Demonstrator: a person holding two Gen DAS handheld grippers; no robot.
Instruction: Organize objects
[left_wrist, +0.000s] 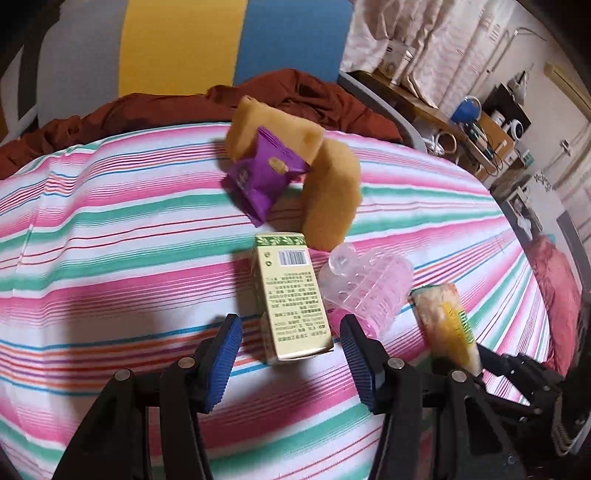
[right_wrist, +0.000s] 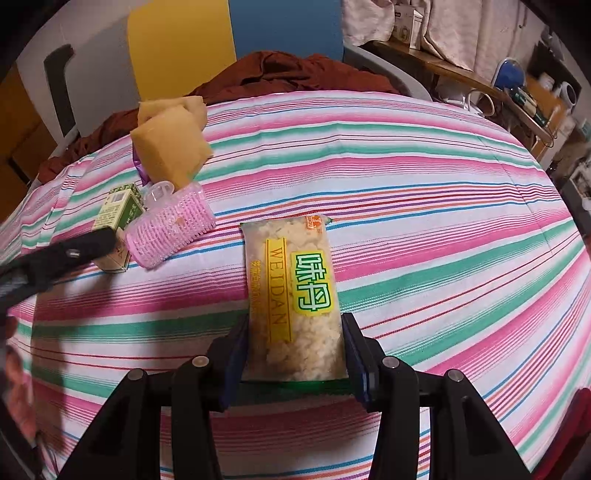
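Note:
On the striped bedsheet (left_wrist: 110, 229) lie a cream and green box (left_wrist: 290, 299), a pink hair roller (left_wrist: 365, 288), a purple snack packet (left_wrist: 262, 177) and two yellow sponges (left_wrist: 328, 195). My left gripper (left_wrist: 291, 354) is open, its blue pads either side of the box's near end. My right gripper (right_wrist: 295, 354) is shut on a clear snack packet (right_wrist: 295, 295) with a yellow and green label. The packet also shows in the left wrist view (left_wrist: 448, 325). The box (right_wrist: 118, 218), roller (right_wrist: 170, 229) and sponges (right_wrist: 170, 147) sit far left in the right wrist view.
A rust-brown cloth (left_wrist: 295, 92) is bunched at the far edge of the bed. A wooden shelf (left_wrist: 443, 110) with clutter stands at the right. A pink cushion (left_wrist: 557, 295) lies at the bed's right side. The left gripper's arm (right_wrist: 55, 254) crosses the right wrist view's left edge.

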